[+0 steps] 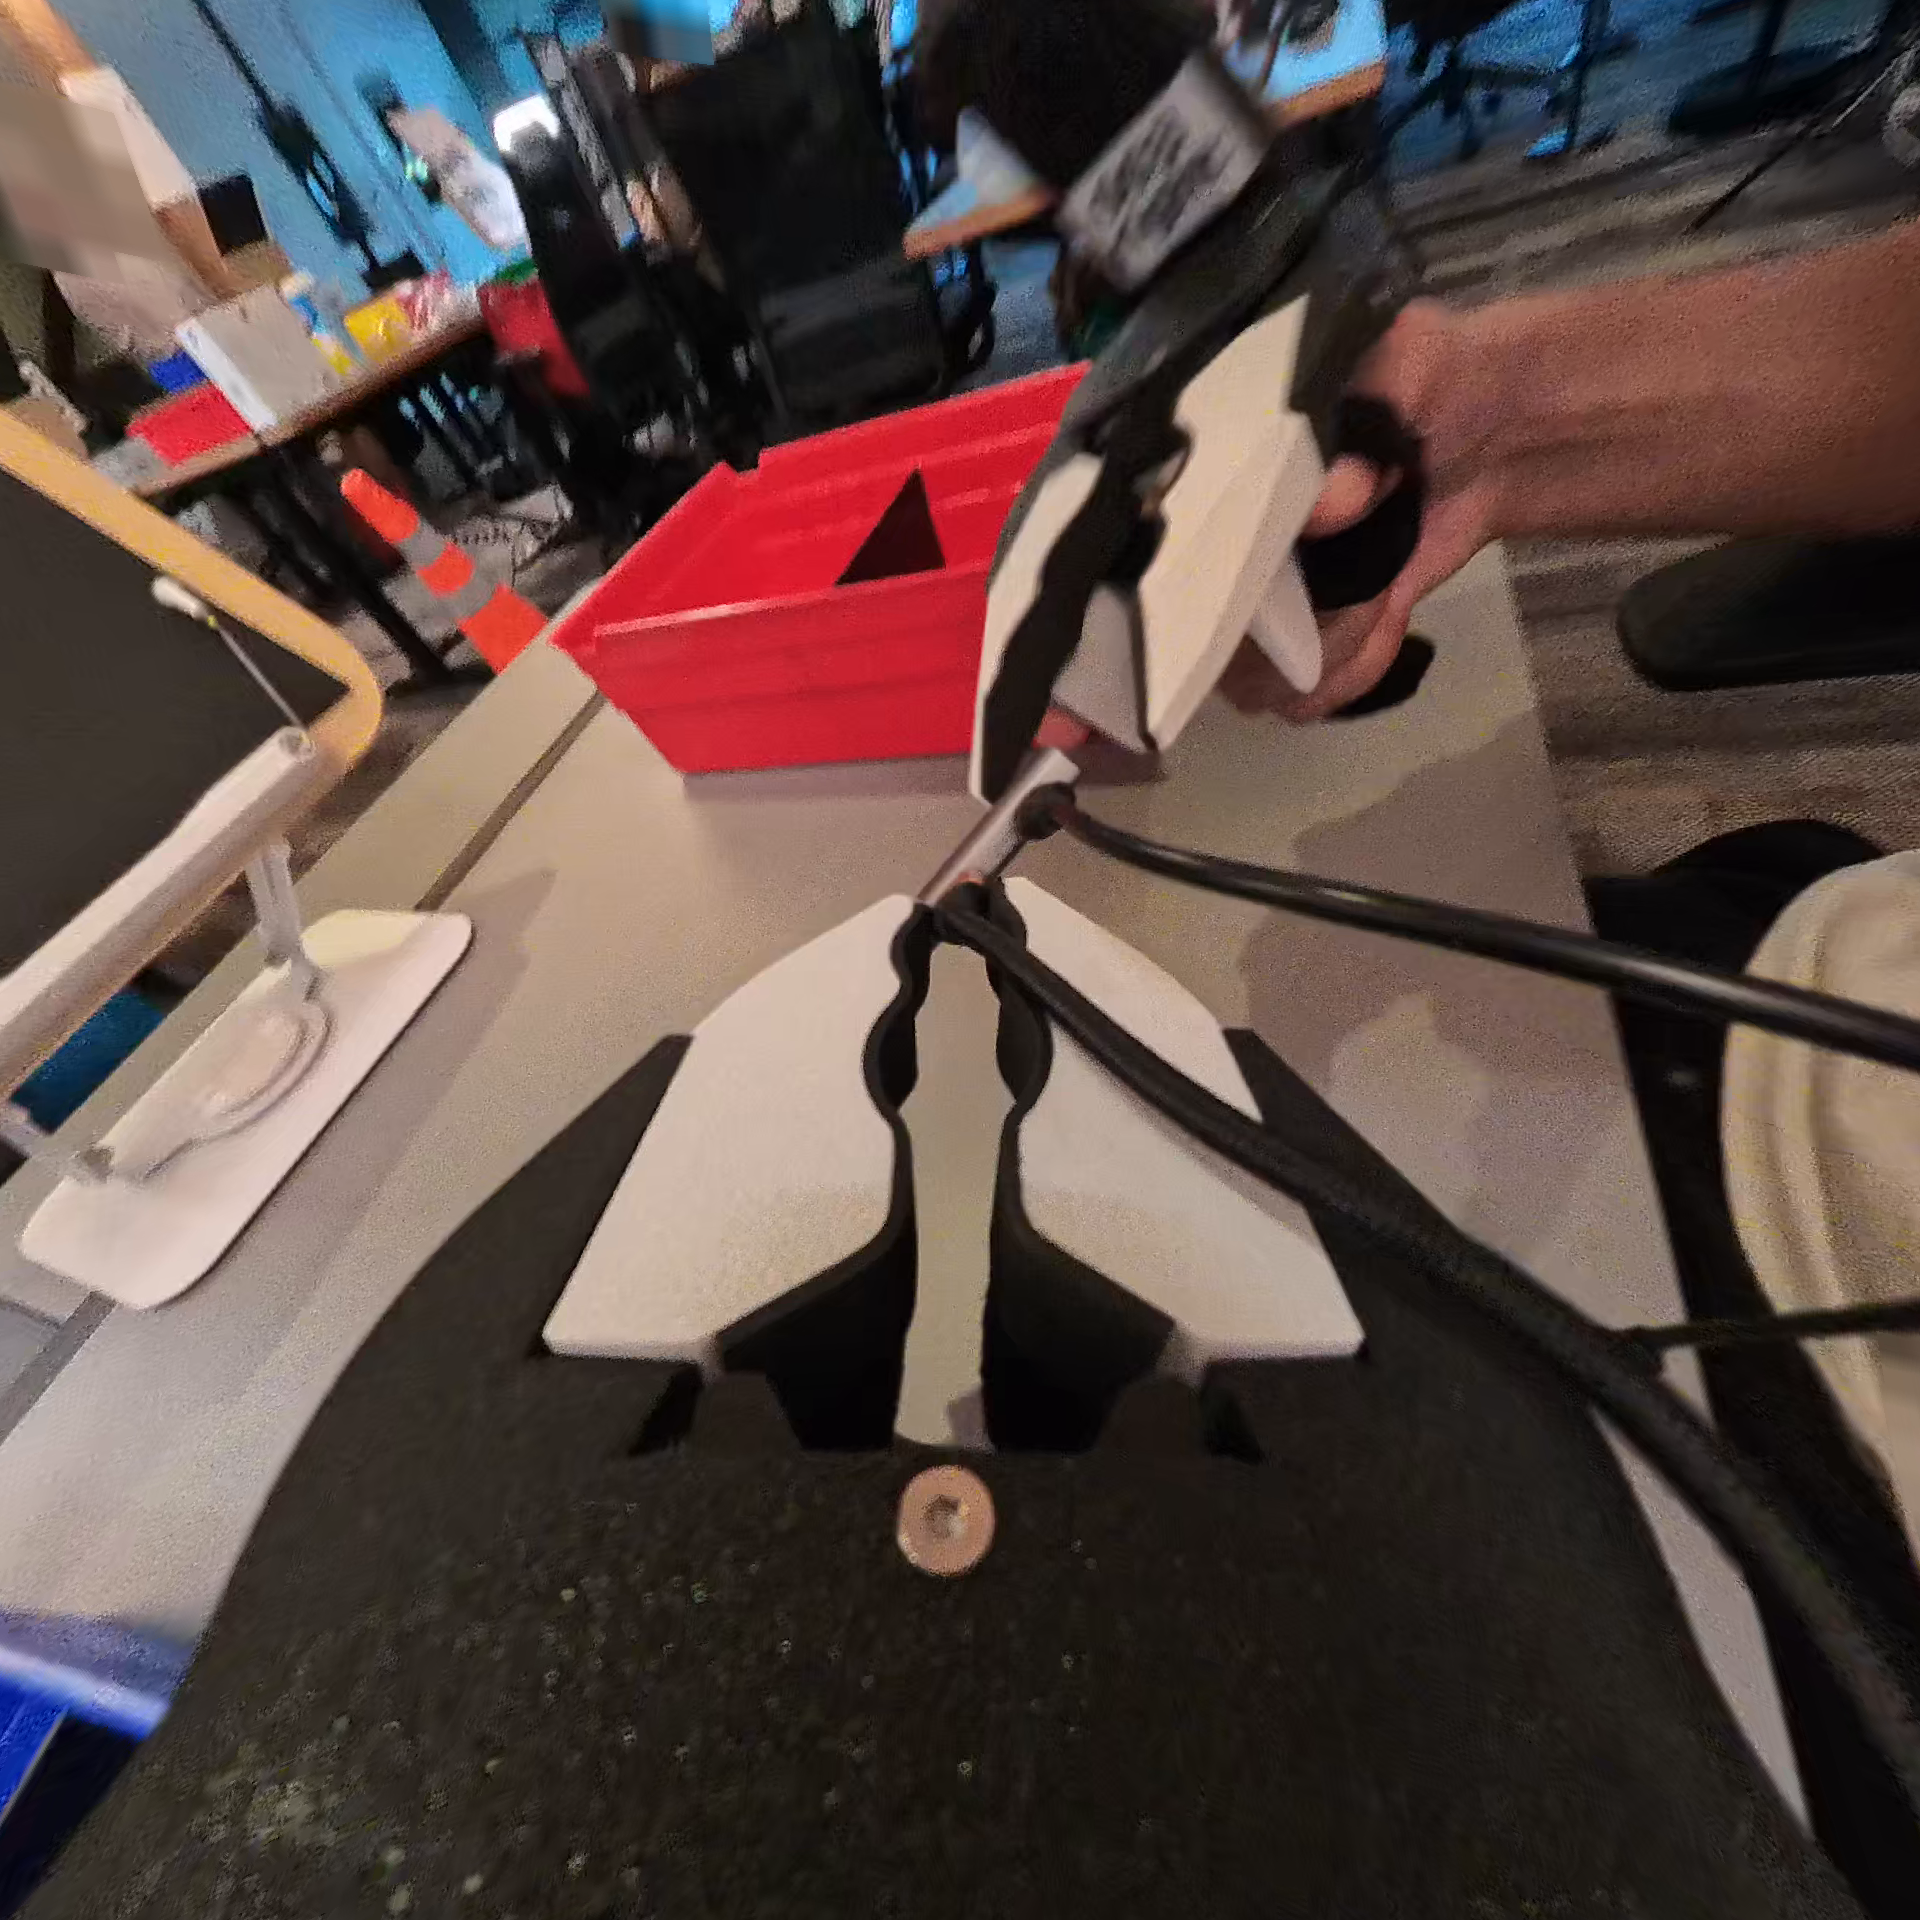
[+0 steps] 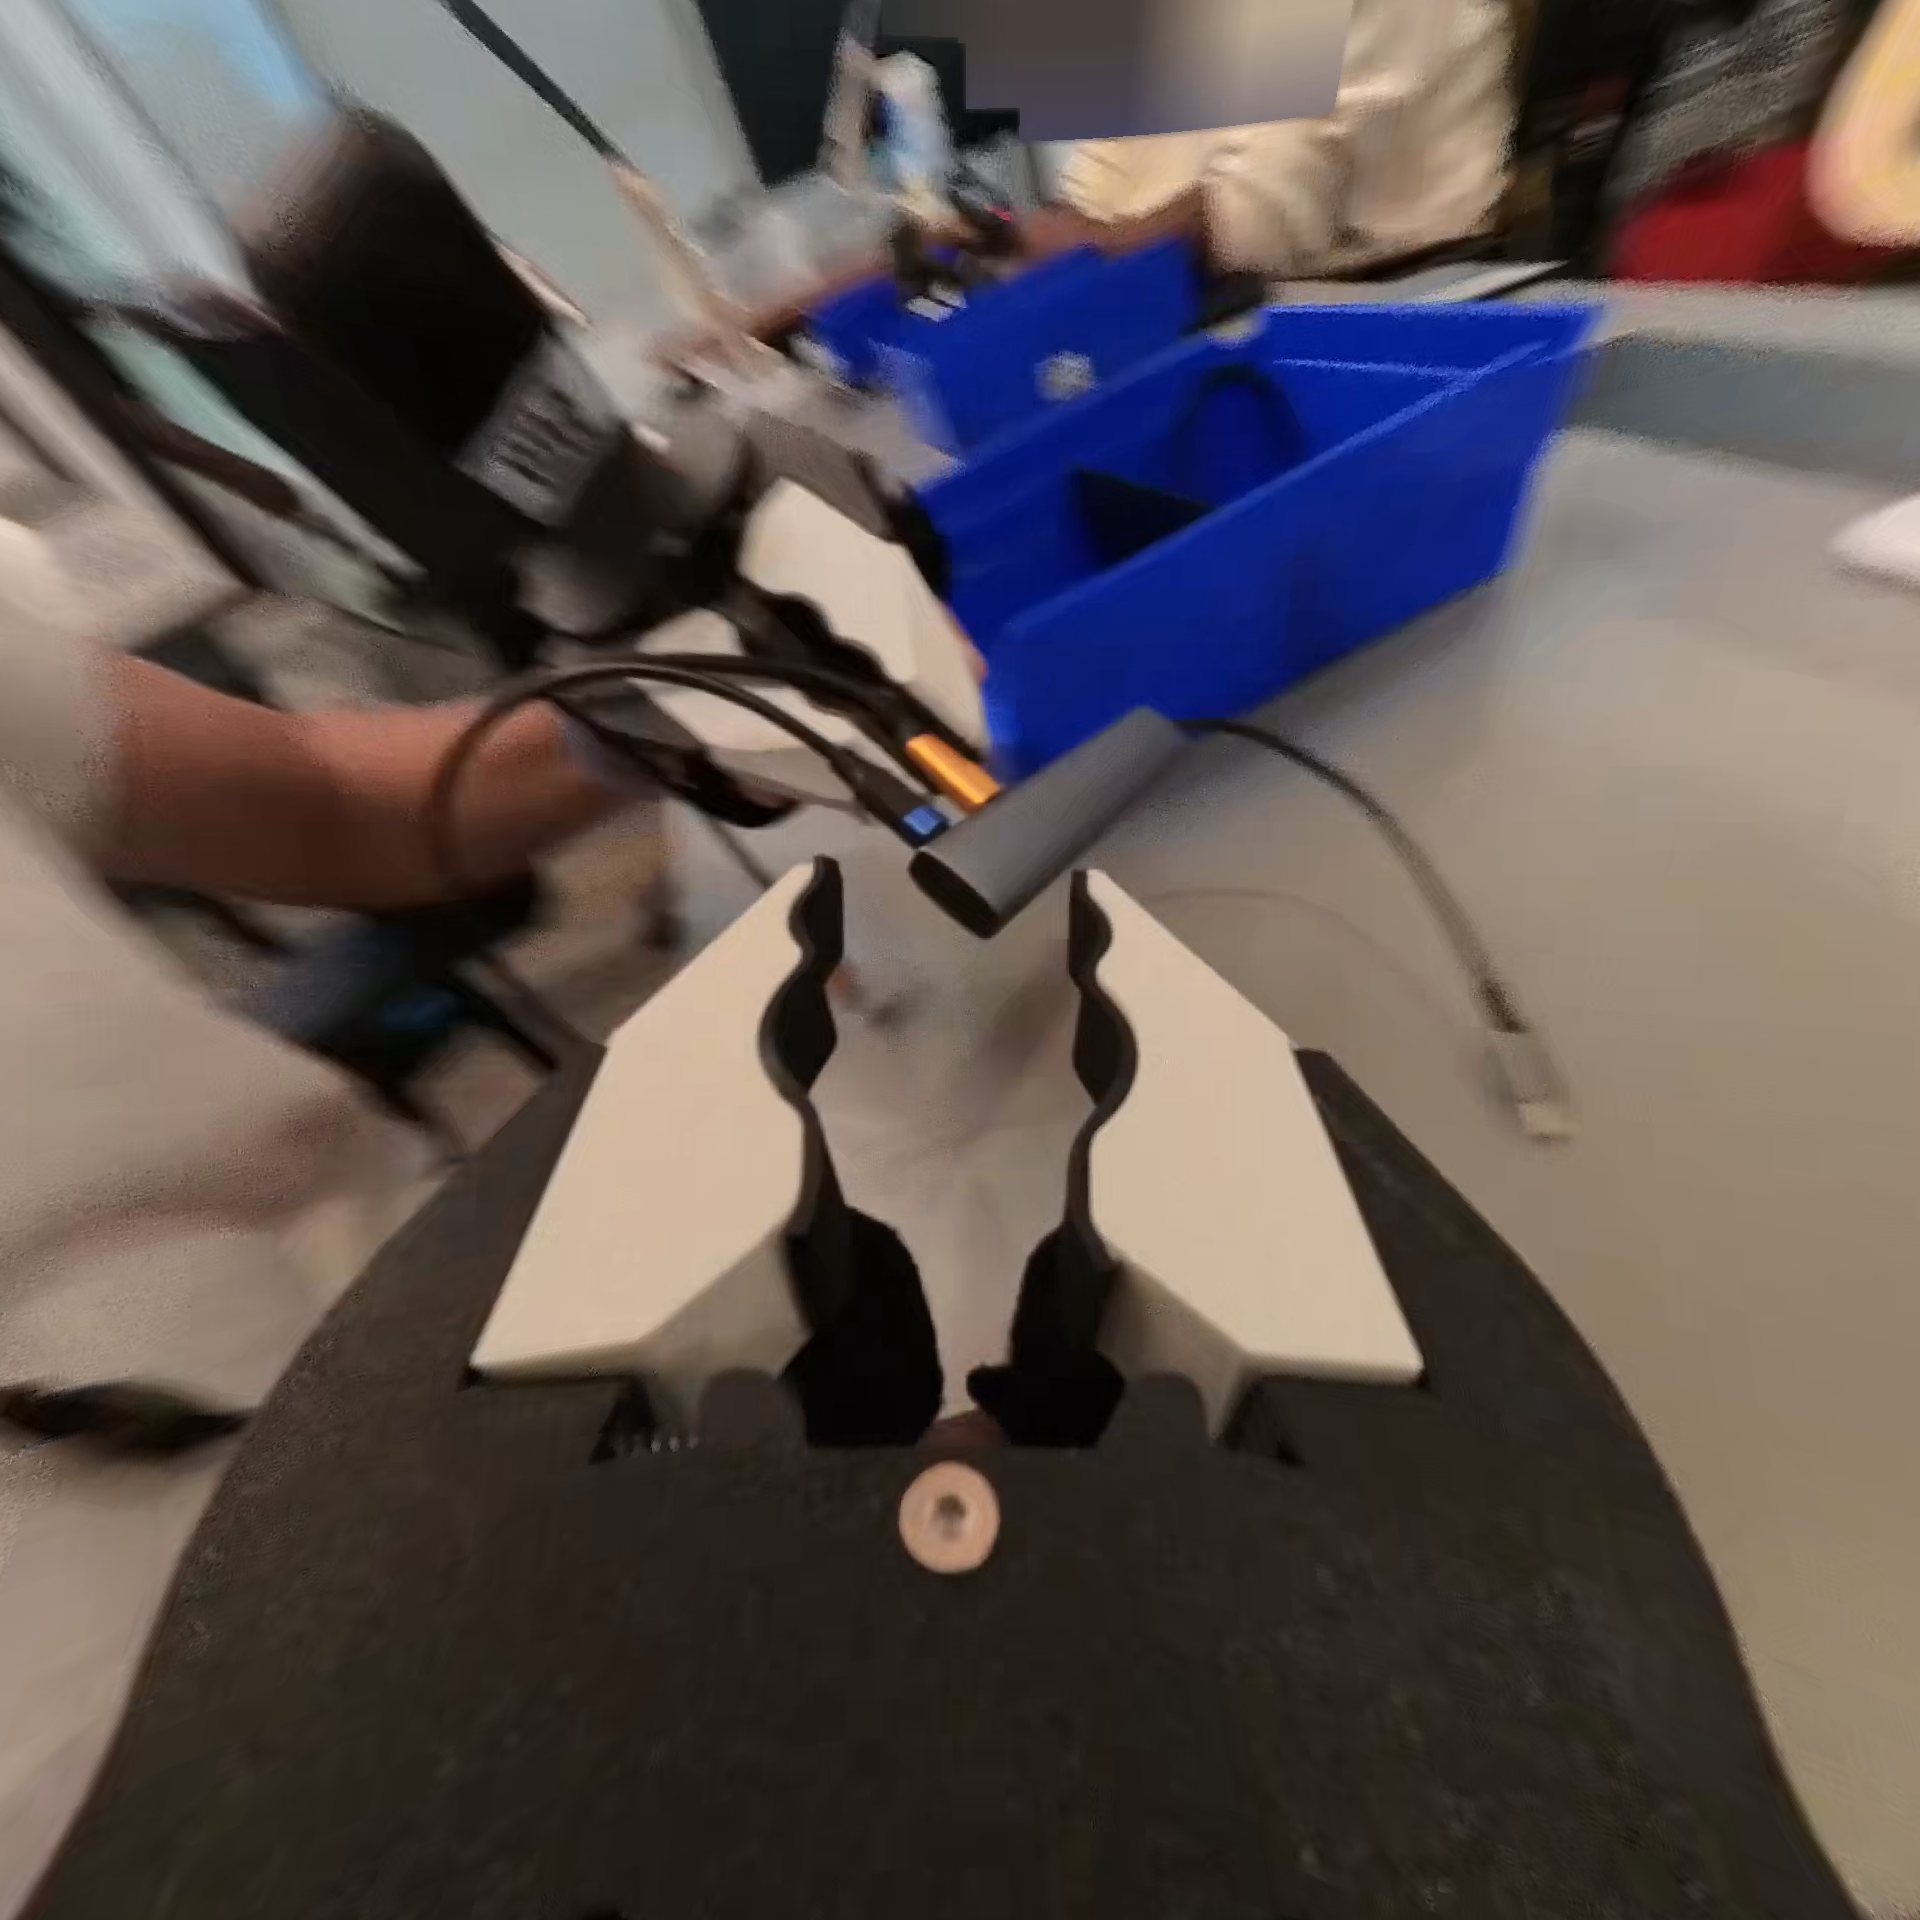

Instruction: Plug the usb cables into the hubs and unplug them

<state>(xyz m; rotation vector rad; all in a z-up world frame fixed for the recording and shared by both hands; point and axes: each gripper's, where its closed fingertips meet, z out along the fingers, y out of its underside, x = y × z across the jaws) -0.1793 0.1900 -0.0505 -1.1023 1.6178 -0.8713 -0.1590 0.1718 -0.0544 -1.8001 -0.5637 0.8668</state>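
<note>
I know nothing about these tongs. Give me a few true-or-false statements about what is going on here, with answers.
1. The left tongs are shut on black cables. True.
2. The right tongs are squeezed shut. False: they are open, with the end of a grey bar at their tips.
3. The bin behind the right tongs is green. False: it is a red bin.
4. An orange plug and a blue plug sit side by side at the grey bar. True.
</note>
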